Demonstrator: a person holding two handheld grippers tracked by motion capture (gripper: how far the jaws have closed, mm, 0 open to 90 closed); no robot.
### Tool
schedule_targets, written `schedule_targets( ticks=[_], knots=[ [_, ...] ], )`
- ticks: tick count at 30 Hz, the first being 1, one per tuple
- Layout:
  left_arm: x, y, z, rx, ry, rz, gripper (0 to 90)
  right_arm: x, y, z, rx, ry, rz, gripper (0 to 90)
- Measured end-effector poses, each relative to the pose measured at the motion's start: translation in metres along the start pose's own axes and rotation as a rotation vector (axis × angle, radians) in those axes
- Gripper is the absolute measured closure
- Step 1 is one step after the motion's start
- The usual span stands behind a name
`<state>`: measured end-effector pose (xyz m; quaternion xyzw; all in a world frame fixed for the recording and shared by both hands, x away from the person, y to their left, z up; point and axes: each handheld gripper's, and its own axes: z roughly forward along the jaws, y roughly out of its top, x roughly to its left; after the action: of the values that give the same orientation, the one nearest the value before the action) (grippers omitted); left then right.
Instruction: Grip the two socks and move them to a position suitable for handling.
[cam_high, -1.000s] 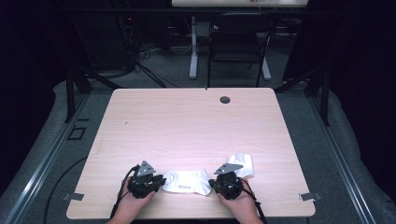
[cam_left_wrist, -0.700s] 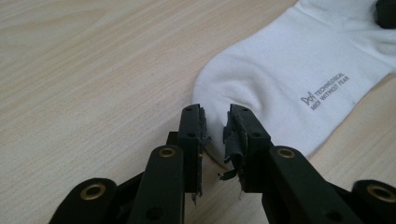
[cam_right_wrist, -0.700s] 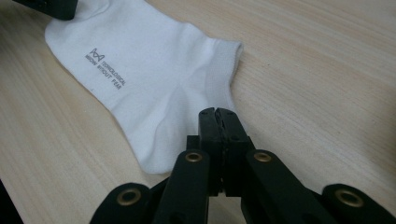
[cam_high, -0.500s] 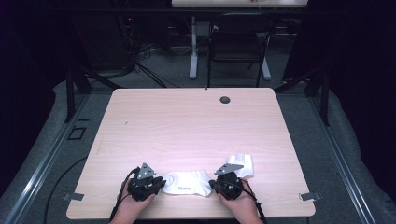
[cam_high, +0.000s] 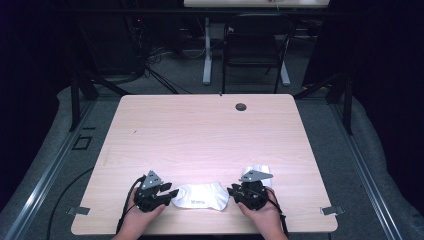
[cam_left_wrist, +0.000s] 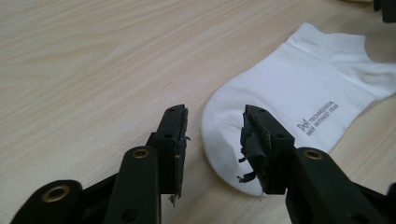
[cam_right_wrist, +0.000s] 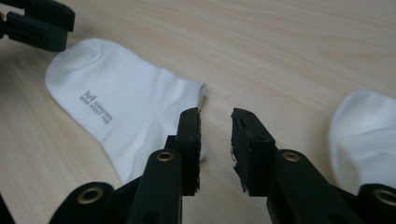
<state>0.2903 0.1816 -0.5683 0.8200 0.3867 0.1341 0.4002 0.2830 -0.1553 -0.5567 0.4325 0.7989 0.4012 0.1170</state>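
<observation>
At the near edge of the table (cam_high: 210, 135), seen from the high view, one white sock (cam_high: 202, 196) lies flat with its long axis running 9 to 3 o'clock, stretched between the two tools. The left gripper (cam_high: 170, 194) sits at the sock's 9 o'clock end, the right gripper (cam_high: 232, 191) at its 3 o'clock end, each about equally near. A second sock (cam_high: 261, 169) lies bunched at about 1 o'clock from the right gripper. That makes two socks, two grippers.

In the left gripper view, the left gripper (cam_left_wrist: 212, 135) has its jaws parted with nothing between them; the sock's (cam_left_wrist: 299, 102) rounded toe lies just ahead, toward 1 o'clock, partly behind the right-hand jaw (whether it touches, I cannot tell).

In the right gripper view, the right gripper (cam_right_wrist: 215, 135) is likewise agape and empty, the sock (cam_right_wrist: 121, 105) trailing off toward 10 o'clock with its cuff edge beside the left-hand jaw. The second sock (cam_right_wrist: 364, 135) sits at 3 o'clock, apart.
</observation>
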Motion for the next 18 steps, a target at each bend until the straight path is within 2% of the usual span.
schedule_targets(
  ticks=[4, 6, 9, 10, 12, 14, 15, 18],
  knots=[
    [0.006, 0.003, 0.002, -0.027, -0.007, 0.026, 54.8, -0.013, 0.0, -0.009, -0.048, -0.059, 0.003, 66.1],
    [0.009, 0.004, 0.004, -0.015, -0.003, 0.022, 52.6, -0.019, 0.0, -0.013, -0.066, -0.093, 0.003, 64.3],
    [0.012, 0.004, 0.006, -0.008, 0.01, 0.022, 49.7, -0.03, -0.001, -0.02, -0.083, -0.125, 0.029, 62.3],
    [0.014, 0.004, 0.007, -0.002, 0.012, 0.019, 49.7, -0.03, -0.001, -0.02, -0.083, -0.125, 0.029, 62.3],
    [0.015, 0.004, 0.008, -0.002, 0.006, 0.005, 51.6, -0.038, -0.003, -0.024, -0.101, -0.157, 0.053, 61.4],
    [0.015, 0.005, 0.008, 0.0, 0.022, 0.011, 53.7, -0.042, -0.004, -0.025, -0.102, -0.176, 0.059, 61.4],
    [0.015, 0.005, 0.007, 0.0, 0.043, 0.007, 55.7, -0.044, -0.005, -0.025, -0.099, -0.189, 0.063, 61.4],
    [0.017, 0.007, 0.006, -0.013, 0.045, -0.019, 56.5, -0.049, -0.007, -0.023, -0.089, -0.198, 0.091, 61.4]
  ],
)
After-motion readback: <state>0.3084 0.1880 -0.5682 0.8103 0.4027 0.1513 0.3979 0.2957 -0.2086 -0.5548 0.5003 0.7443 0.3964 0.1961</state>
